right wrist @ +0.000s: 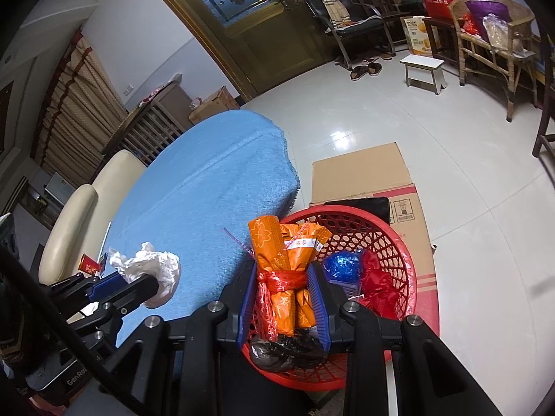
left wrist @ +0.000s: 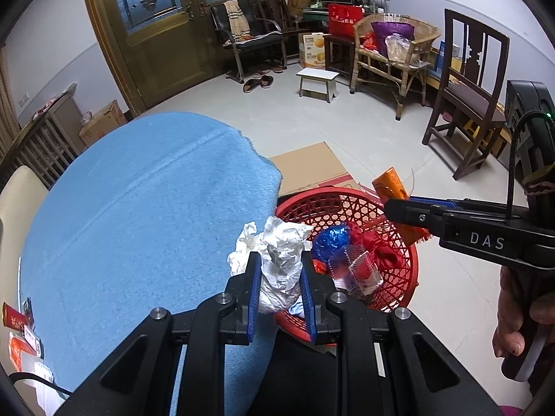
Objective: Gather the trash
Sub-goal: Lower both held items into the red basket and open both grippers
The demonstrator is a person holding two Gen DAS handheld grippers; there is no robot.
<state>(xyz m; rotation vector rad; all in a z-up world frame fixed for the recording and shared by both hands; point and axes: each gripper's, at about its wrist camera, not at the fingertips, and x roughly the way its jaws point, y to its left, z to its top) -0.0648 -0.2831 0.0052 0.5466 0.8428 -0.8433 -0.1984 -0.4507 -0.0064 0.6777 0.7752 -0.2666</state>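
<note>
L tool (left wrist: pixel 280 277) is clamped tight on a crumpled white plastic wad (left wrist: pixel 281 270); blue pads press it from both sides. The wad sits at the edge of the blue cloth (left wrist: pixel 138 208) that covers the surface, right beside the rim of the red basket (left wrist: pixel 392 277), partly over it. In the R wrist view the same wad (right wrist: pixel 152 270) sticks out of the L tool (right wrist: pixel 149 286) over the cloth (right wrist: pixel 208 180), left of the basket (right wrist: pixel 399 260).

R tool (right wrist: pixel 282 298) is closed on an orange wrapper bundle (right wrist: pixel 277 270) tied w/ a red ribbon at the waist; pads grip it at approx the ribbon. The bundle stands nearly upright above the basket's near-left rim. From the L wrist view the R tool (left wrist: pixel 399 213) reaches in from the right w/ the orange bundle (left wrist: pixel 390 183) over the basket's far rim; a hand (left wrist: pixel 520 315) holds its grip.

Inside the basket: a blue foil ball (left wrist: pixel 331 239), red crinkled plastic (left wrist: pixel 385 256), a clear plastic piece (left wrist: pixel 357 270), and a black bag (right wrist: pixel 288 350) at the near side.

The basket stands on the floor next to a flat cardboard box (right wrist: pixel 364 180). A few small packets (left wrist: pixel 17 322) lie at the cloth's near-left edge.
</note>
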